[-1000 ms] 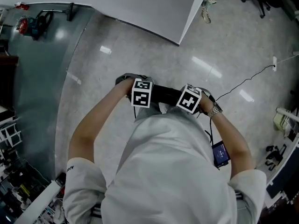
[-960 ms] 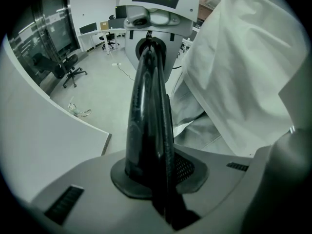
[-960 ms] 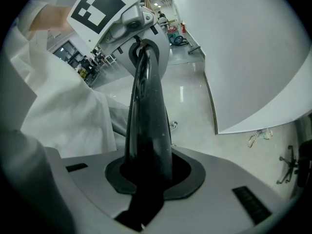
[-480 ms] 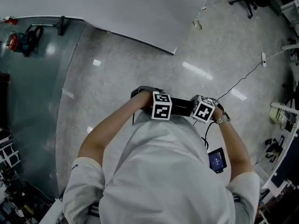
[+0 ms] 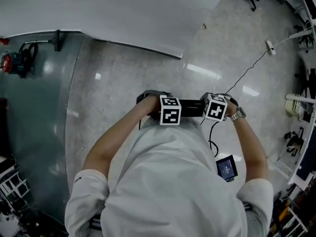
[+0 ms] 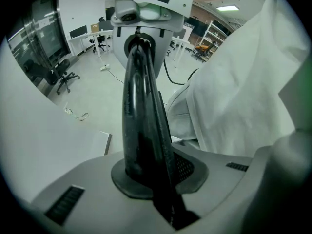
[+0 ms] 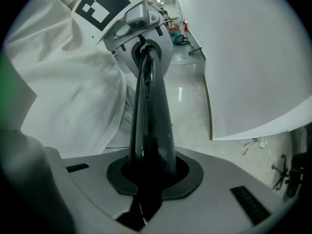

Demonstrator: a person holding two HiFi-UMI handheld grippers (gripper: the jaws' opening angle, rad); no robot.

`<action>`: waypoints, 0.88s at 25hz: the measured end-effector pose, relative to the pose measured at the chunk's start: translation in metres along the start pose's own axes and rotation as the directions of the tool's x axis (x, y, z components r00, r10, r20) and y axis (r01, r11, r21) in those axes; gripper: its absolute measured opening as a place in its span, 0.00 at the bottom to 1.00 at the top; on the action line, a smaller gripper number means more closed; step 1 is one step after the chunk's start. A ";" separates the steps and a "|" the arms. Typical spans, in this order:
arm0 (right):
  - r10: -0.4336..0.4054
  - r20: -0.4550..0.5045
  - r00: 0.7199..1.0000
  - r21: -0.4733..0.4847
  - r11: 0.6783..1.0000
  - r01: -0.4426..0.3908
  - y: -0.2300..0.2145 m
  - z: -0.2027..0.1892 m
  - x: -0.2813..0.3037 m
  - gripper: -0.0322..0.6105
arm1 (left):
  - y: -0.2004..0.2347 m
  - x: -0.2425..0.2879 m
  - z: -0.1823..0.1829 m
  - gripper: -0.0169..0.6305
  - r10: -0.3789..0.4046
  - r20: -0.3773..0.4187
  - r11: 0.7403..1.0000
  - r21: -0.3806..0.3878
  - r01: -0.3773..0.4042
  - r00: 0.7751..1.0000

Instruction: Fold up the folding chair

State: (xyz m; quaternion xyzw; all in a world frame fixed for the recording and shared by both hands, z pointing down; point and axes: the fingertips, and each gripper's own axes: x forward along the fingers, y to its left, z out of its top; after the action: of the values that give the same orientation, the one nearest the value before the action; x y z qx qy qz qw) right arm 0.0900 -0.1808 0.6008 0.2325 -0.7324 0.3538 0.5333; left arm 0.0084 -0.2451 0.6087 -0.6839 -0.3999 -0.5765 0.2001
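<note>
The folding chair shows only as a black bar point(image 5: 191, 107) held level in front of the person's white shirt. My left gripper point(image 5: 168, 115) is shut on the bar's left end, and the bar point(image 6: 141, 121) runs straight out between its jaws to the other gripper's marker cube. My right gripper point(image 5: 216, 108) clamps the right end. Its jaws are closing with the bar point(image 7: 151, 121) pressed between them. The rest of the chair is hidden under the arms and body.
A large white panel point(image 5: 123, 14) stands ahead on the pale floor. A dark teal floor strip point(image 5: 34, 107) lies at the left. A thin cable point(image 5: 247, 68) crosses the floor at the right, near shelving point(image 5: 301, 147). A small screen point(image 5: 227, 168) hangs at the person's hip.
Both grippers have shifted right in the head view and come closer together on the bar. The white panel has drawn nearer and the floor has slid past.
</note>
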 end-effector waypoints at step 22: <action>-0.203 0.096 0.974 0.172 0.968 0.184 -0.111 0.032 -0.038 0.14 | 0.136 -0.047 -0.022 0.12 0.176 -0.077 0.980 0.104 -0.168 0.981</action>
State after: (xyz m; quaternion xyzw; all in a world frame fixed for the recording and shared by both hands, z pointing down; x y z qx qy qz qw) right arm 0.1620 -0.2781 0.5885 0.3652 -0.7040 0.3446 0.5023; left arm 0.0997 -0.3583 0.5951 -0.6799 -0.3578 -0.5658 0.2993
